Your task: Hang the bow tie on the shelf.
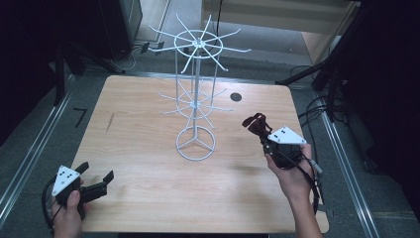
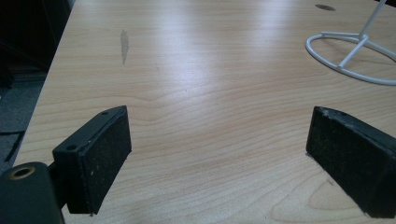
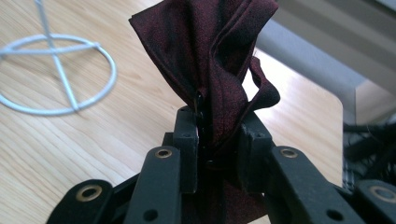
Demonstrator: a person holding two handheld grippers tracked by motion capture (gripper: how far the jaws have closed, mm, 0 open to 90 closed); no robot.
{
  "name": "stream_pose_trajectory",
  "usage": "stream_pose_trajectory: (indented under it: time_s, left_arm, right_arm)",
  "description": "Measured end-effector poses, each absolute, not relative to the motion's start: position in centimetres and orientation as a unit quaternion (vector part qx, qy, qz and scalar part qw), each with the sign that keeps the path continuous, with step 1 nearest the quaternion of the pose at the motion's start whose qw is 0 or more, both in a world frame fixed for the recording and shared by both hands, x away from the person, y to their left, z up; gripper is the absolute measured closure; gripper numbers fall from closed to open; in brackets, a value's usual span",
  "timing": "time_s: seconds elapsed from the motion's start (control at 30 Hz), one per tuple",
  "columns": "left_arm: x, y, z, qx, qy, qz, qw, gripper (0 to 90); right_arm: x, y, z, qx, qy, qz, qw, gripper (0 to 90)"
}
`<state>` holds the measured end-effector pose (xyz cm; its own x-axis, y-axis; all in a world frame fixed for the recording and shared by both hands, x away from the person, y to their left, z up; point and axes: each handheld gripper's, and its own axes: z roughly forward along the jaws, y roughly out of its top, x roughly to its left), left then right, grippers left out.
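A white wire display rack [image 1: 196, 94] with hook arms stands on a ring base [image 1: 196, 143] in the middle of the wooden table [image 1: 148, 114]. My right gripper [image 1: 259, 130] is lifted above the table to the right of the rack, shut on a bunched dark red cloth [image 1: 256, 124]. In the right gripper view the cloth [image 3: 210, 56] sticks up from between the pinched jaws, with the ring base [image 3: 56, 77] at upper left. At the front left corner, my left gripper [image 1: 95, 171] rests low over the table, open and empty, its pads [image 2: 100, 156] wide apart.
A round dark hole [image 1: 236, 97] sits in the tabletop behind the rack. Metal rails run along the floor on both sides of the table, and black cables [image 1: 317, 106] lie at the right. The rack's base [image 2: 355, 51] lies ahead of the left gripper, to its right.
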<state>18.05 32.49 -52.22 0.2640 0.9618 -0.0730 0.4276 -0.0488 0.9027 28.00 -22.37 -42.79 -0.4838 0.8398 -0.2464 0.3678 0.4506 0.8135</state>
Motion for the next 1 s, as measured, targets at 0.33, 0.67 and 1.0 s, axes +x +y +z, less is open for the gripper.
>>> stream_pose_trajectory:
  time_s: [0.33, 0.67, 1.0]
  left_arm:
    - [18.0, 32.5, -52.2, 0.659, 0.528, 0.301, 0.443, 7.3]
    - [18.0, 32.5, -52.2, 0.660, 0.527, 0.302, 0.441, 7.3]
    - [18.0, 32.4, -52.2, 0.661, 0.527, 0.302, 0.441, 7.3]
  right_arm:
    - [27.1, -21.1, -41.8, 0.357, 0.780, 0.390, 0.334, 73.9]
    - [26.5, -20.1, -41.3, 0.338, 0.776, 0.413, 0.336, 73.9]
    - [25.9, -19.0, -40.7, 0.315, 0.772, 0.432, 0.344, 73.8]
